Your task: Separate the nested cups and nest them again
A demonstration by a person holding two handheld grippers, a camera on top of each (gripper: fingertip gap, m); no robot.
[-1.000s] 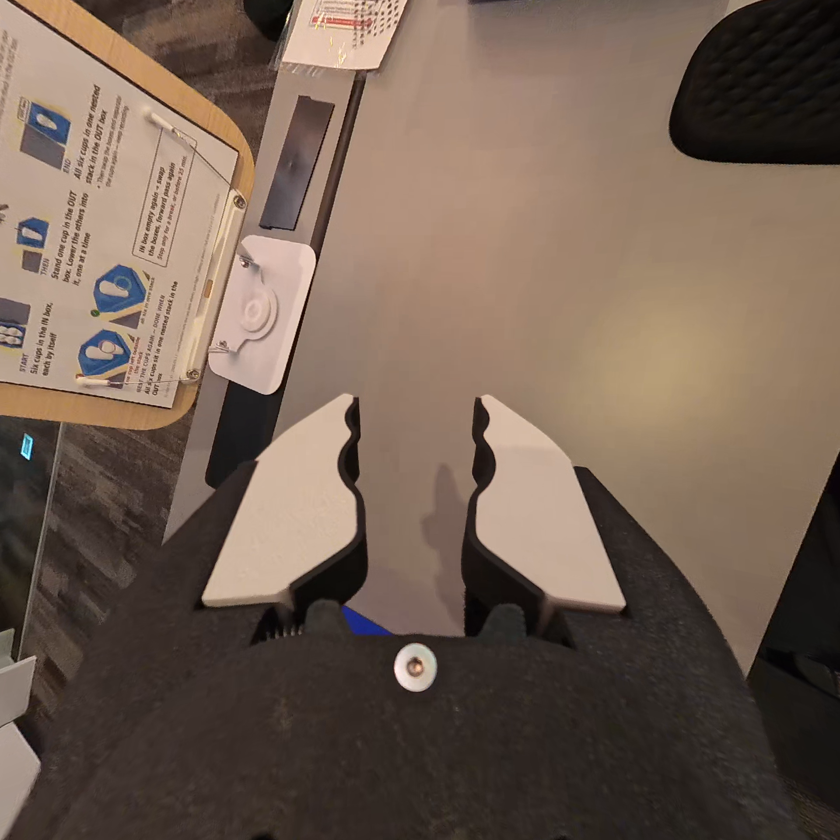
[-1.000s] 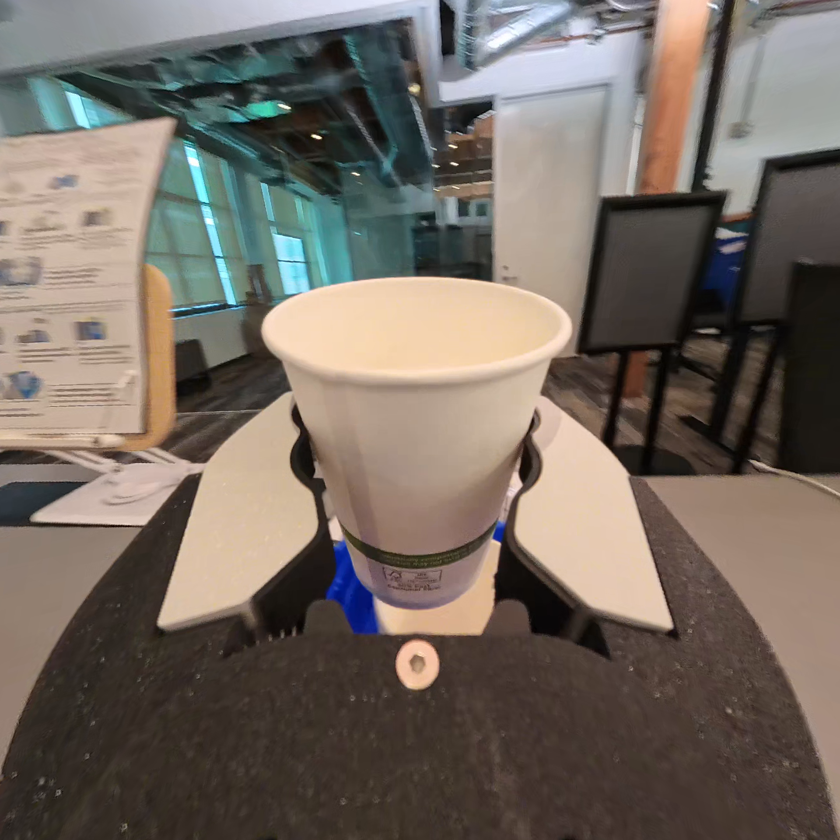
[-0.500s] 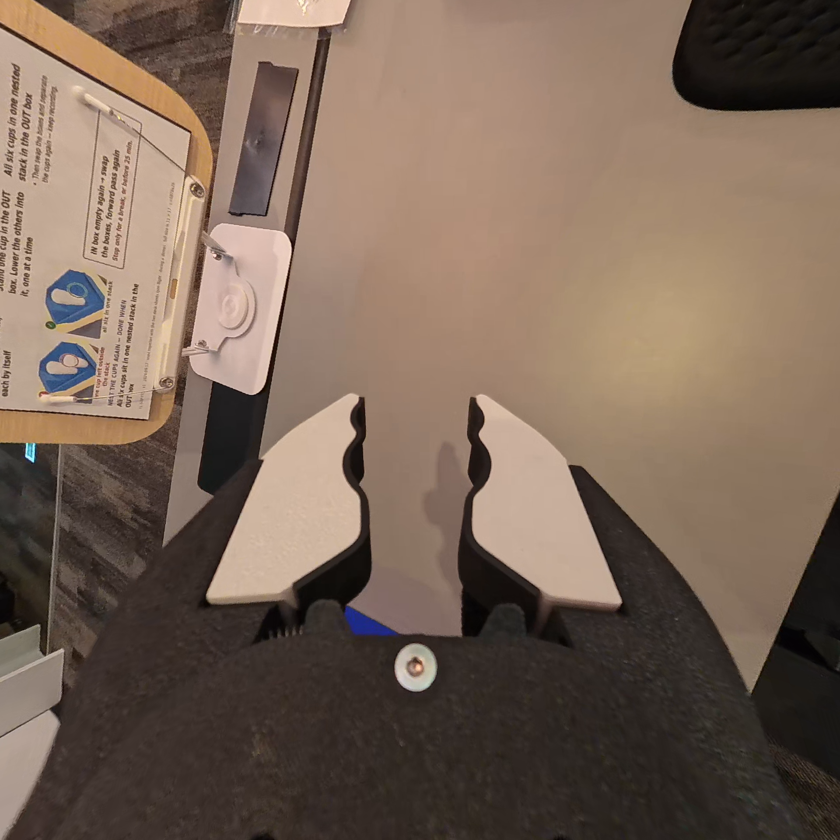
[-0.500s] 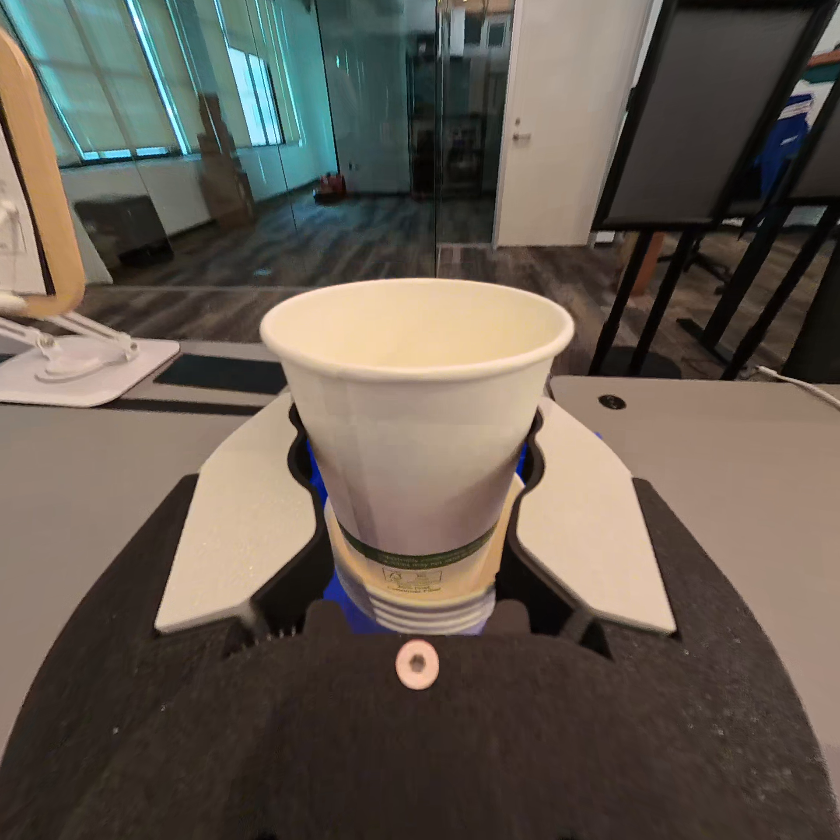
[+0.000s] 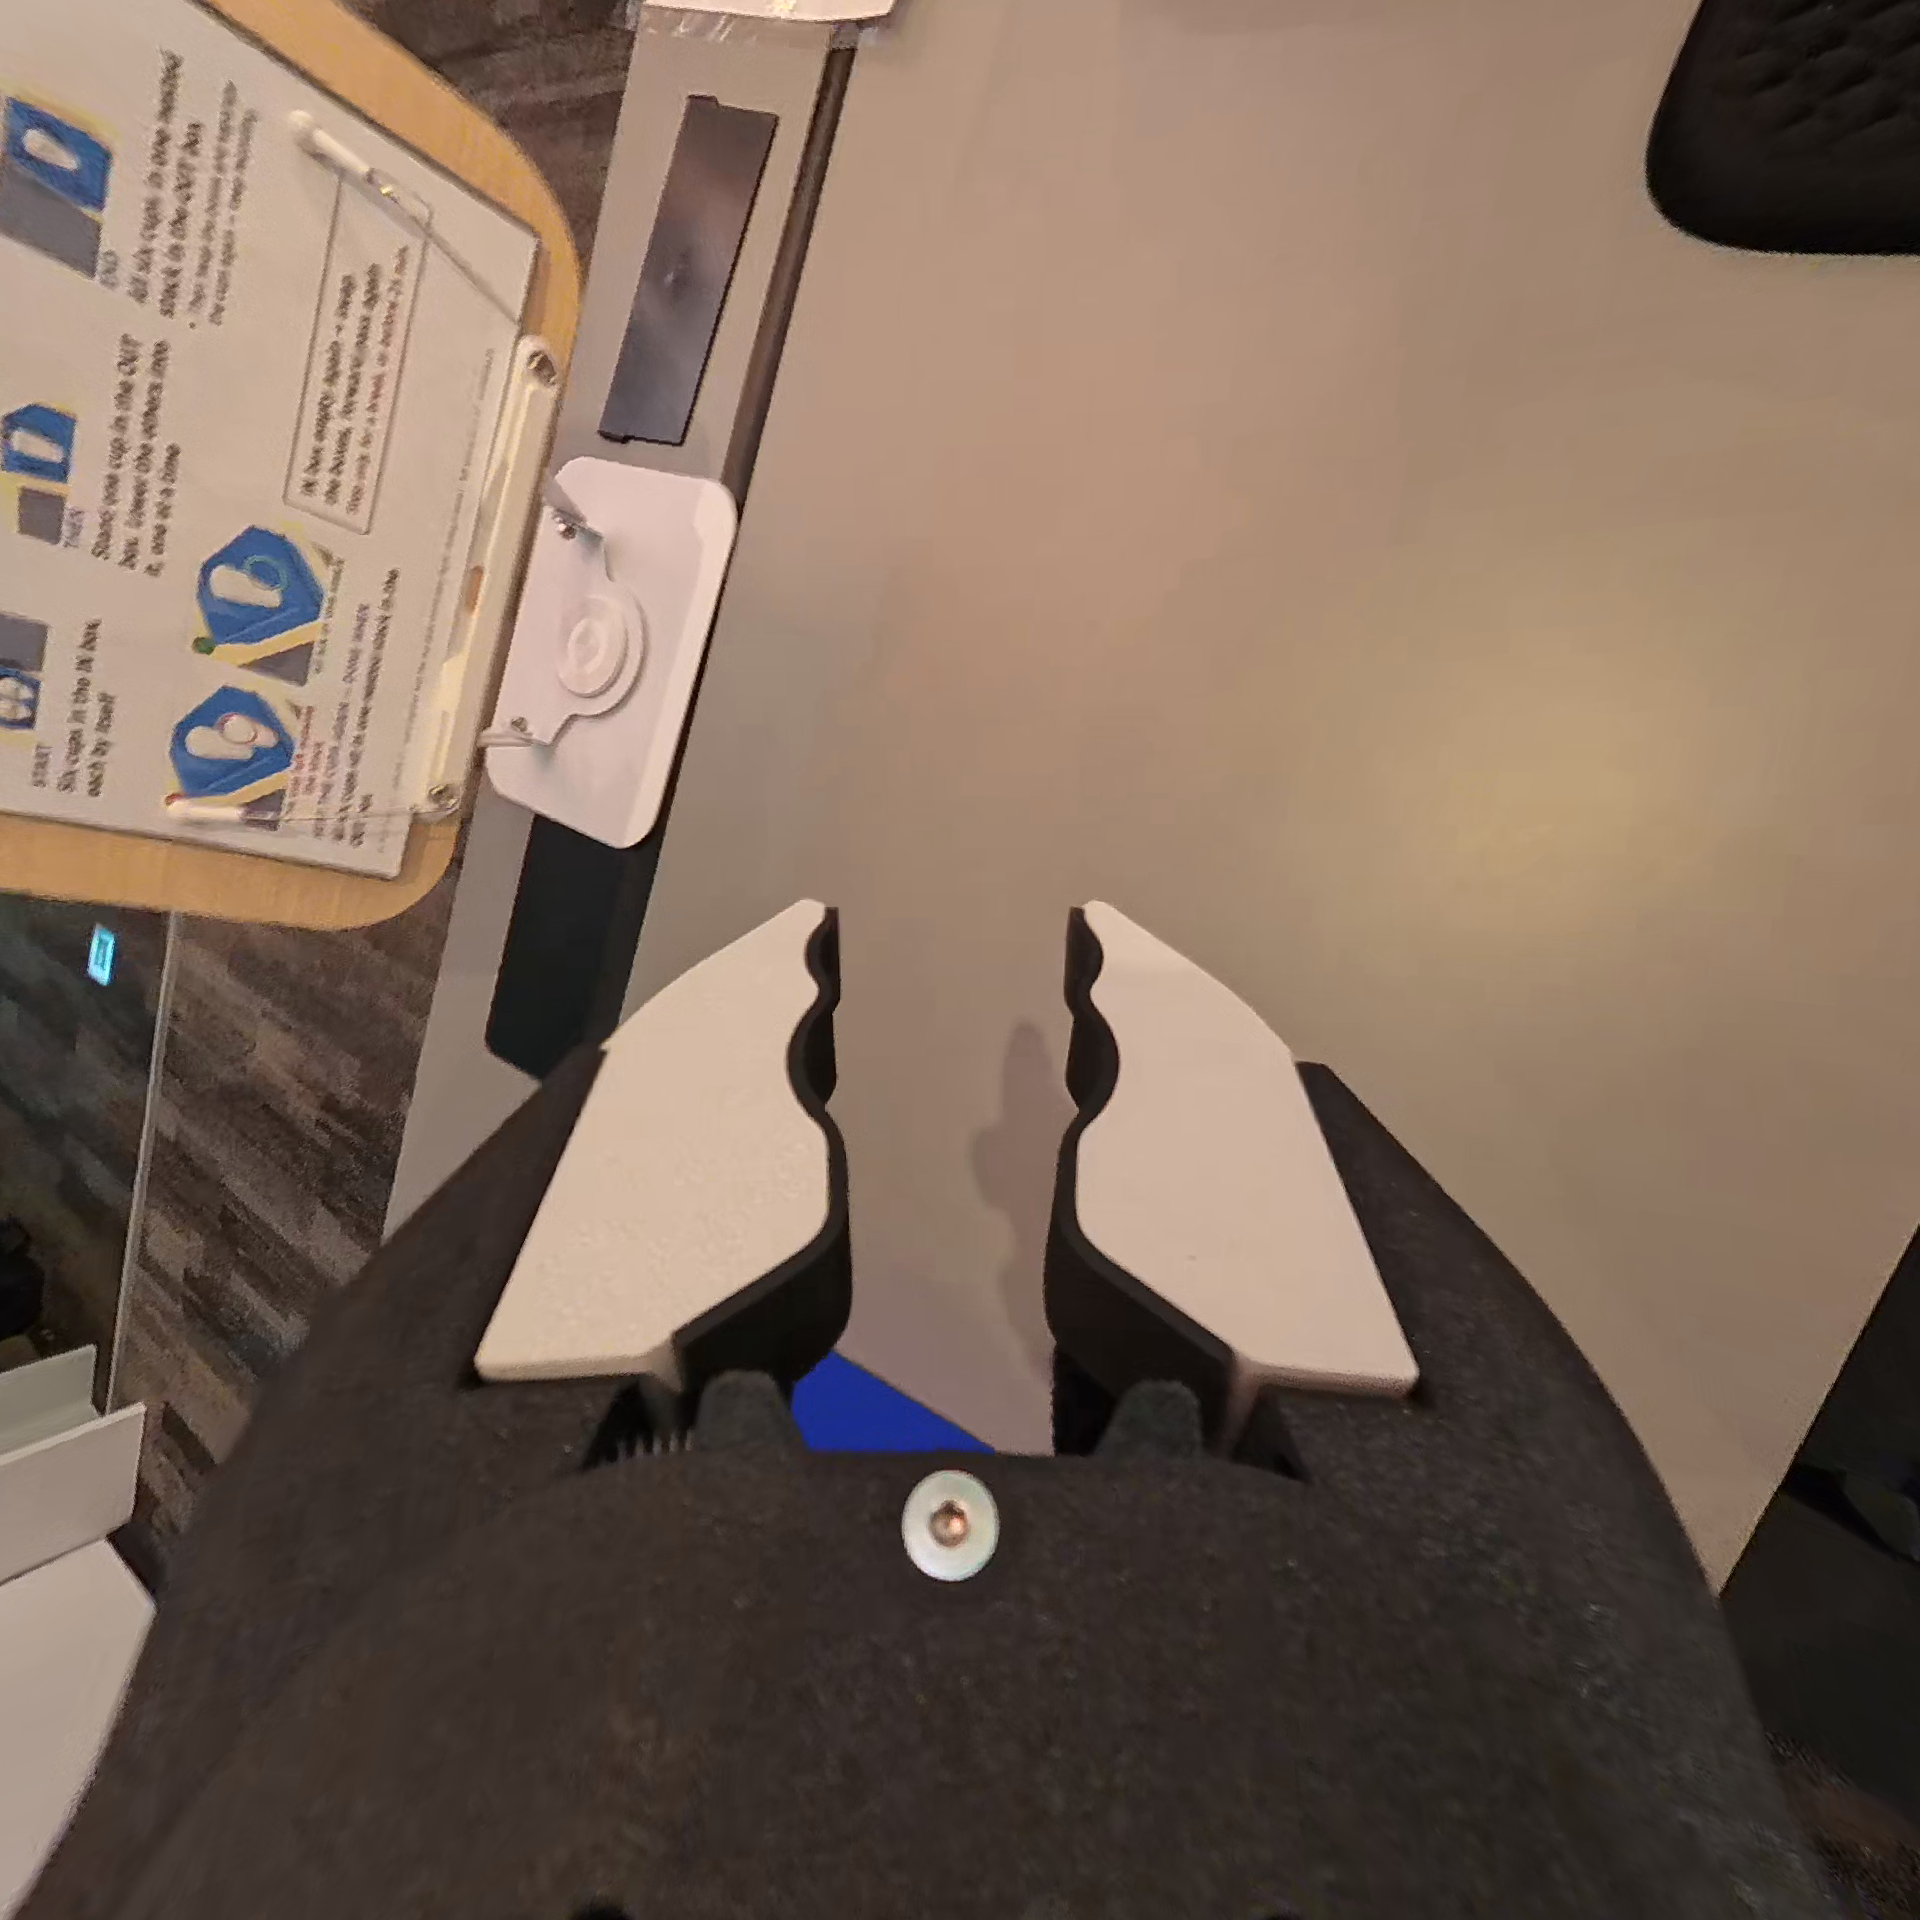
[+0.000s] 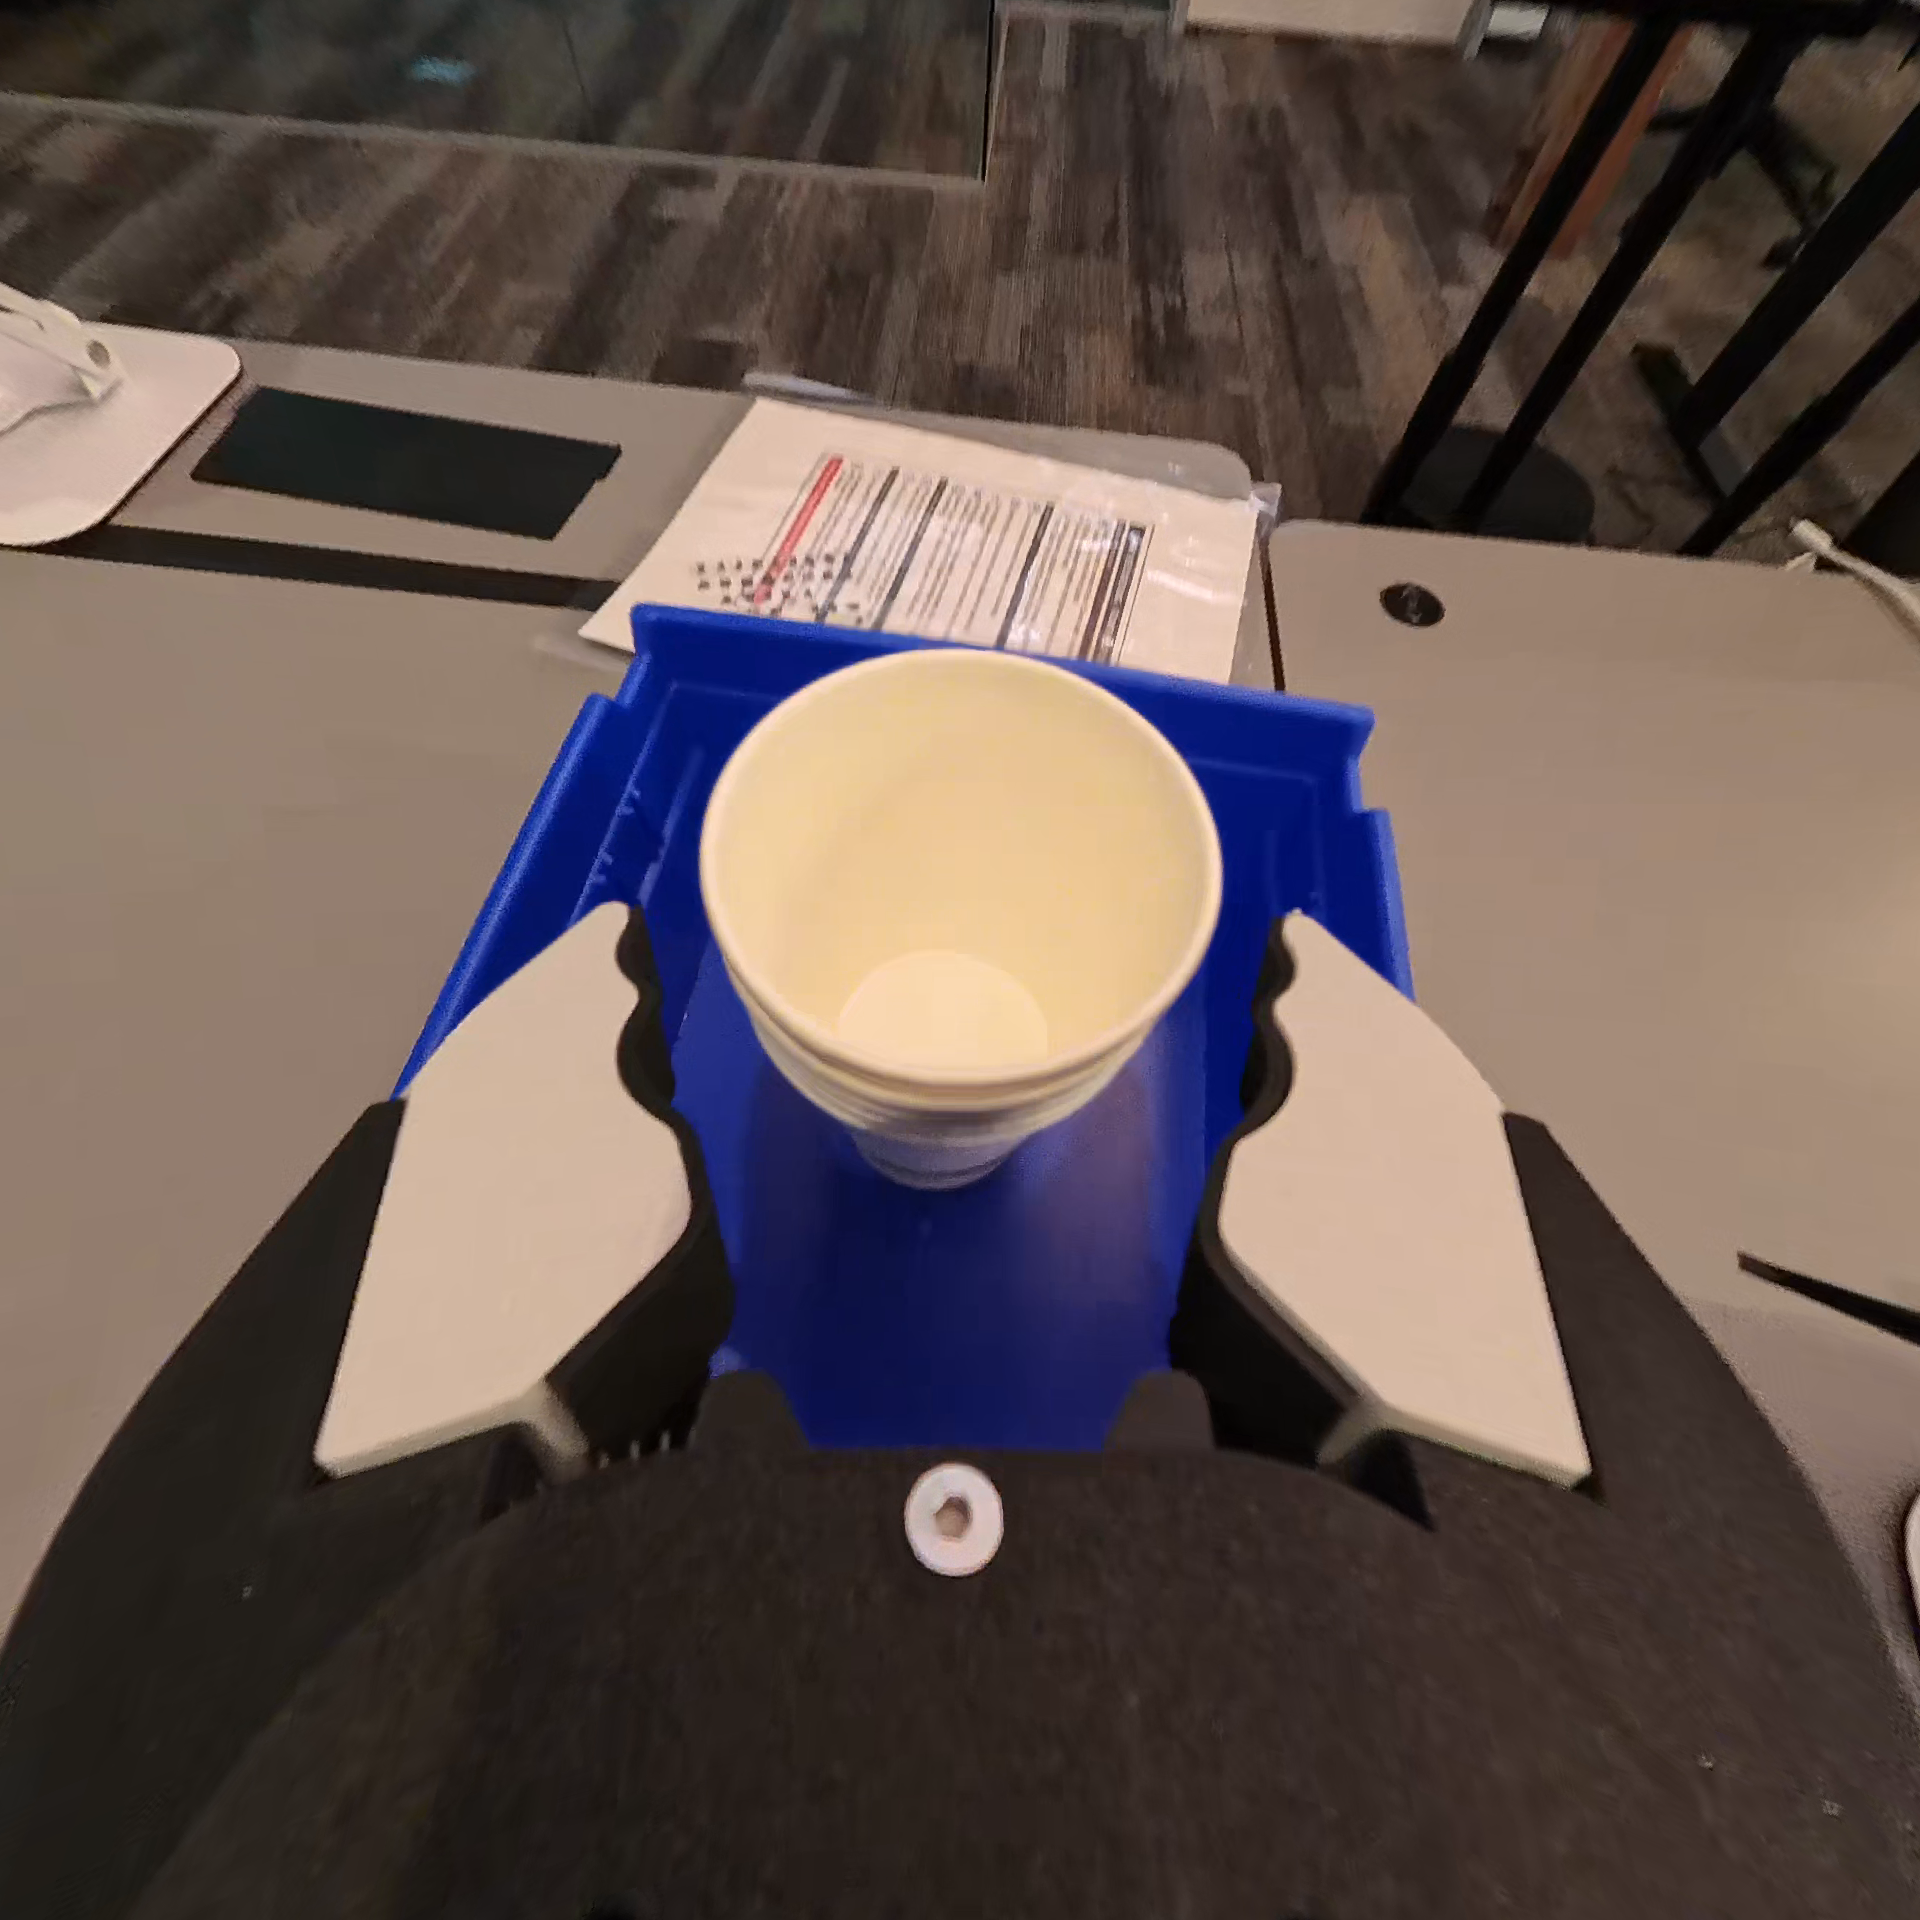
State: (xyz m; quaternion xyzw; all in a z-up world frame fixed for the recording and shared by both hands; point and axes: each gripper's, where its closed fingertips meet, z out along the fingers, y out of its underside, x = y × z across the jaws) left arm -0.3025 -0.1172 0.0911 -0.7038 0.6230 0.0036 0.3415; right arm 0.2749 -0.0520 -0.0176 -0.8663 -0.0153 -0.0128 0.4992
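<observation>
Both grippers released; nested cups standing in the blue bin.

The right gripper (image 6: 954, 940) is pitched downward over the blue bin (image 6: 1314, 764), its fingers (image 6: 520, 1195) spread wide and clear of the stack of nested cups (image 6: 956, 925) on either side, gripping nothing. The stack stands upright on the bin floor, several rims showing one inside another. The bin rests on the grey table (image 6: 260, 810), with a printed sheet (image 6: 956, 540) just behind it. The left gripper (image 5: 951, 920) points down at bare table, jaws parted and empty, a corner of blue visible beneath its base. A clipboard stand (image 5: 613, 655) sits at the table's left edge.
</observation>
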